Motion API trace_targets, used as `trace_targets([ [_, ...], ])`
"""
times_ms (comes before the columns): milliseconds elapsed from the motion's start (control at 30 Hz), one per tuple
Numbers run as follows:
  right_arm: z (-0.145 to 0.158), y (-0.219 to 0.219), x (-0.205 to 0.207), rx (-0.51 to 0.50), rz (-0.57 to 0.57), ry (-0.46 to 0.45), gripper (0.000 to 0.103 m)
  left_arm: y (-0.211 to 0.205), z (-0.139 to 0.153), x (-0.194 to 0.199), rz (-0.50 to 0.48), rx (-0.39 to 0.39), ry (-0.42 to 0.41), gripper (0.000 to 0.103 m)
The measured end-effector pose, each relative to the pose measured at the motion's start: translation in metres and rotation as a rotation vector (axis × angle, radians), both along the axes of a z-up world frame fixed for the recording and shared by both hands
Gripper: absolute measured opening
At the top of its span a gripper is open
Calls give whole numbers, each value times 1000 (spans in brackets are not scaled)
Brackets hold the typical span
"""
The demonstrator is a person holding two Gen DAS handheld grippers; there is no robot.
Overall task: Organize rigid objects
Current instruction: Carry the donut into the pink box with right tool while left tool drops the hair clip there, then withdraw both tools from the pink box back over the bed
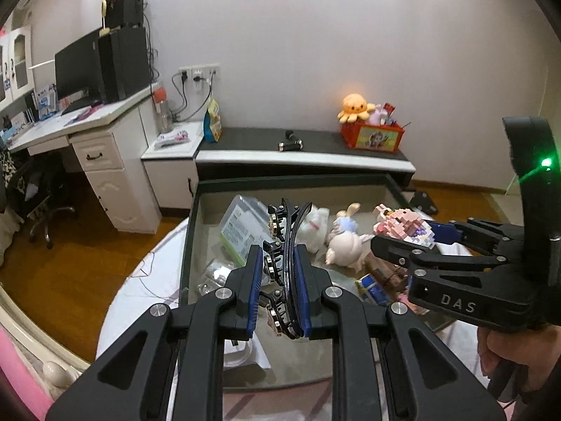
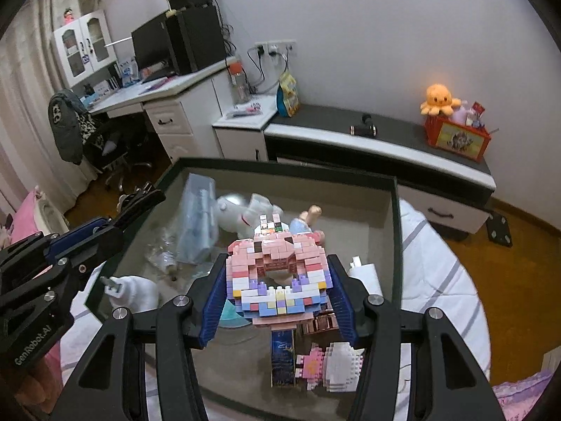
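Observation:
My left gripper (image 1: 277, 273) is shut on a black hair clip (image 1: 285, 245) with gold studs and holds it above the dark-rimmed tray (image 1: 191, 217). My right gripper (image 2: 277, 294) is shut on a pink block-built figure (image 2: 277, 273) and holds it above the same tray (image 2: 394, 231). The right gripper with the figure also shows at the right of the left wrist view (image 1: 406, 242). The left gripper shows at the left of the right wrist view (image 2: 105, 231). A smaller pink and white block piece (image 2: 329, 365) lies in the tray below.
The tray holds plush rabbits (image 1: 345, 238), a green-labelled packet (image 1: 242, 228), a blue box (image 2: 282, 354) and a white bottle (image 2: 364, 277). A low cabinet (image 1: 301, 158) behind carries an orange crate (image 1: 373, 137) with an octopus plush. A white desk (image 1: 87, 119) stands left.

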State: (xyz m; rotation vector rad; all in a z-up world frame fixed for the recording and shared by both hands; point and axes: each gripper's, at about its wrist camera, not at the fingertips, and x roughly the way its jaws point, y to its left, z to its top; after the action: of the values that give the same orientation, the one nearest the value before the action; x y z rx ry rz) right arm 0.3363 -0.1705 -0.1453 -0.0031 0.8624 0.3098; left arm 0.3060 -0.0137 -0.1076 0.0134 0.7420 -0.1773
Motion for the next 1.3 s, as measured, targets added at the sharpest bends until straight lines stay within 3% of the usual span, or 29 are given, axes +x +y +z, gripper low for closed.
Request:
trace_targets([
  [200,-13,-2,9,3,-14,42,57,3,-14,12,32,17,31,19],
  [267,-13,-4,8,19,-15,41,73,5,-14,12,47,25,34,27],
  [300,-12,-4,7,21,-21,34,89,6,-13,10,54,24,31,42],
  [333,-9,-5,5,24,-29,18,90,8,-11,8,61,23,22,63],
  [400,-6,-5,4,22,-45,15,97,11,-6,2,77,24,-6,87],
  [433,-4,-4,4,5,-62,12,103,12,-1,-3,84,23,-26,93],
  [500,2,-8,0,8,-74,-14,103,14,7,-11,89,24,-43,103],
  [900,43,-17,-53,70,-114,-96,103,16,51,-70,86,-3,-130,103],
  [1300,89,-24,-151,66,-135,-221,103,24,83,-154,116,-4,-214,103],
])
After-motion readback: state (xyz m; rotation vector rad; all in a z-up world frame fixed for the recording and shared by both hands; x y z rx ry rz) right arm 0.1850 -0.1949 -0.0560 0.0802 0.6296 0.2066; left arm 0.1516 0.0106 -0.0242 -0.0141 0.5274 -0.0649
